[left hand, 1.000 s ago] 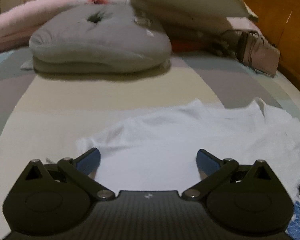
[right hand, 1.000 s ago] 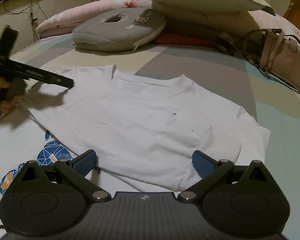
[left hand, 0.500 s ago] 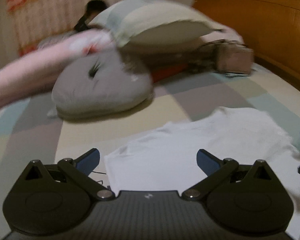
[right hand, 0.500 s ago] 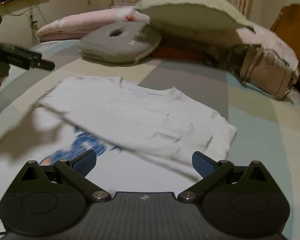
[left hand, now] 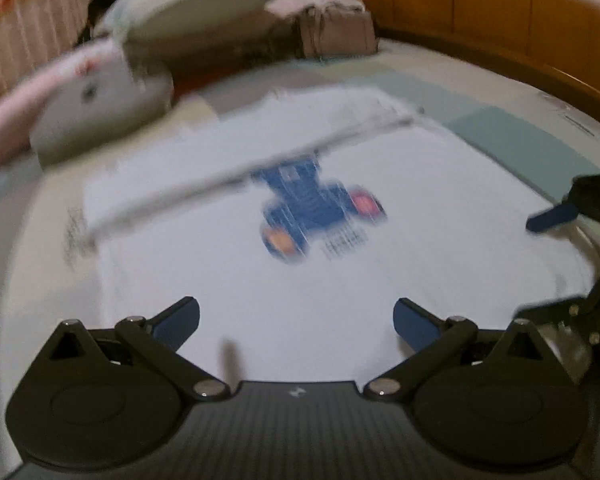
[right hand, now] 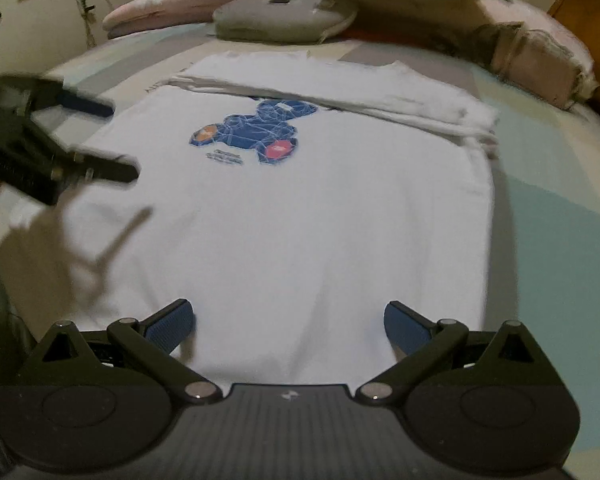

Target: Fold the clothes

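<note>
A white T-shirt (right hand: 300,208) lies flat on the bed, its top part folded over as a band (right hand: 340,92) above a blue print (right hand: 256,132). The same T-shirt (left hand: 340,248) appears blurred in the left wrist view. My right gripper (right hand: 290,326) hovers open over the shirt's near hem, holding nothing. My left gripper (left hand: 296,320) is open too, above the shirt's near edge. The left gripper (right hand: 112,140) shows at the left of the right wrist view, and the right gripper (left hand: 548,256) at the right edge of the left wrist view.
A grey ring cushion (right hand: 284,16), pink and cream pillows (right hand: 204,0) and a beige handbag (right hand: 540,68) lie at the bed's far end. A wooden bed frame (left hand: 500,20) runs along the right. The patchwork bedsheet (right hand: 560,216) flanks the shirt.
Both grippers have pulled back toward the shirt's near hem and risen. The blue print, mostly out of view before, now shows fully below the folded band. Both stay open.
</note>
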A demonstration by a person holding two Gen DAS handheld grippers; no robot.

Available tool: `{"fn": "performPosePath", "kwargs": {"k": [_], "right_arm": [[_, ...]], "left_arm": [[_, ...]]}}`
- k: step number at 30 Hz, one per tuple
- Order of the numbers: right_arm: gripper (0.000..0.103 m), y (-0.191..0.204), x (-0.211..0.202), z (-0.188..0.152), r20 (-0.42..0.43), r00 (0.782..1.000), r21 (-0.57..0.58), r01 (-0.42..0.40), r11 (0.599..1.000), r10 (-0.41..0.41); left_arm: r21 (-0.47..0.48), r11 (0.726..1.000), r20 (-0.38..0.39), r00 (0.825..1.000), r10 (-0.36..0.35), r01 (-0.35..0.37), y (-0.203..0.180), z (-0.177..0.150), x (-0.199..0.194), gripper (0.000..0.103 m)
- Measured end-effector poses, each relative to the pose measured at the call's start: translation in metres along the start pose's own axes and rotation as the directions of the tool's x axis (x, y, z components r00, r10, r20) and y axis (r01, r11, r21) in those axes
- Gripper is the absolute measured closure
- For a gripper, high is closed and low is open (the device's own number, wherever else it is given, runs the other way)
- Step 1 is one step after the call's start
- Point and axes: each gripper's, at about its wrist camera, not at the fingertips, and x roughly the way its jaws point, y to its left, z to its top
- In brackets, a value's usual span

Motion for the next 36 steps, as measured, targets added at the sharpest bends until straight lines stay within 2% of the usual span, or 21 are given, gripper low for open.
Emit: {"fn": "performPosePath", "kwargs": {"k": [3,6,10,13,36], "right_arm": [[0.000,-0.002,-0.007,-0.008,-0.011,1.000,0.041,0.022,0.999,-0.022],[0.000,0.002,-0.008,-0.010,-0.014,0.999,0.046,0.038,0.998,-0.037],[0.000,0.002,-0.005,-0.008,-0.026,0.999,0.056,0.047,0.997,-0.045],[0.000,0.002,-0.004,-0.007,-0.030,0.998,0.061,0.053,0.997,-0.051],[0.000,0.006,-0.005,-0.004,-0.053,0.996,0.079,0.081,0.994,-0.077]], "left_arm": [[-0.090,0.996,-0.016,1.000,0.008,-0.009,-0.003,-0.018,0.005,0.001],[-0.130,0.991,-0.035,0.999,0.028,-0.032,-0.004,-0.018,-0.003,0.001],[-0.070,0.997,0.014,0.999,0.037,-0.036,-0.014,-0.014,-0.027,0.001],[-0.027,0.997,0.048,0.996,0.068,-0.067,-0.018,-0.012,-0.040,0.001],[-0.082,0.997,0.085,0.996,-0.003,0.010,-0.018,-0.028,-0.056,0.001]]}}
